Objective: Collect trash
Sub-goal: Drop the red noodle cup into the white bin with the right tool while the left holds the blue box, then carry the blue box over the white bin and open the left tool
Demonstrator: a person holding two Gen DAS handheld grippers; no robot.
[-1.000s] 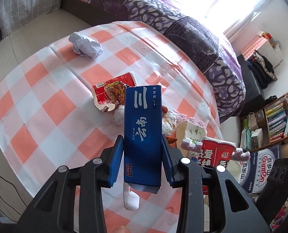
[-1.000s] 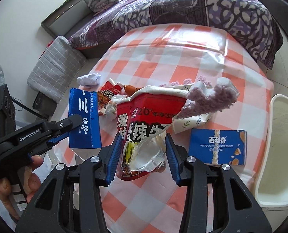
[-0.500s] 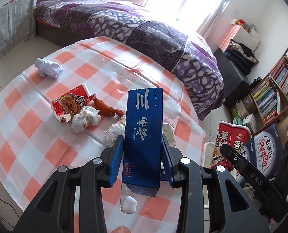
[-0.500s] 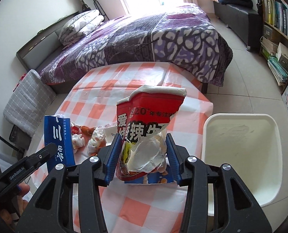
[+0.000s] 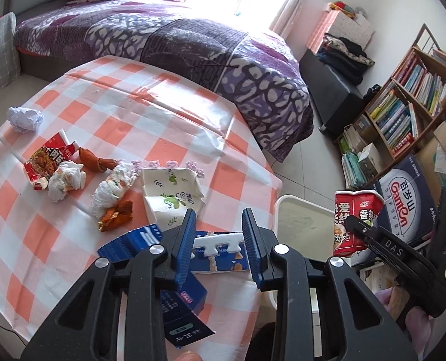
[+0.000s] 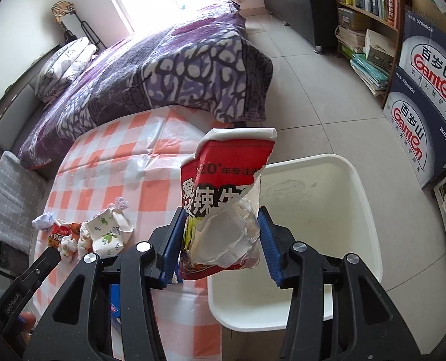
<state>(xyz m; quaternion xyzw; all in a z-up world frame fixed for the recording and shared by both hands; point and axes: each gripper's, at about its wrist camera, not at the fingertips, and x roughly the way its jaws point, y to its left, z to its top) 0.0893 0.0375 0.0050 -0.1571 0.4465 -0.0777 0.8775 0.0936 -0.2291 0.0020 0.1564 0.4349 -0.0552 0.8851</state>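
Observation:
My left gripper (image 5: 219,240) is open and empty above the table's near edge. The dark blue carton (image 5: 174,297) it held lies below it, under its left finger, on the checked tablecloth (image 5: 150,120). My right gripper (image 6: 219,240) is shut on a torn red noodle cup (image 6: 223,210) and holds it over the white bin (image 6: 328,210) beside the table. The cup (image 5: 353,219) and the bin (image 5: 298,219) also show in the left wrist view.
On the table lie a blue biscuit box (image 5: 219,255), a crushed white-green carton (image 5: 171,198), tissue wads (image 5: 65,179), a red wrapper (image 5: 44,159), a paper ball (image 5: 24,118). A bed (image 5: 192,48) stands behind, bookshelves (image 5: 412,102) and Ganten boxes (image 6: 424,96) to the right.
My left gripper has opened and the blue carton has dropped from upright between the fingers to lying below them. My right gripper has carried the red cup from over the table to over the bin.

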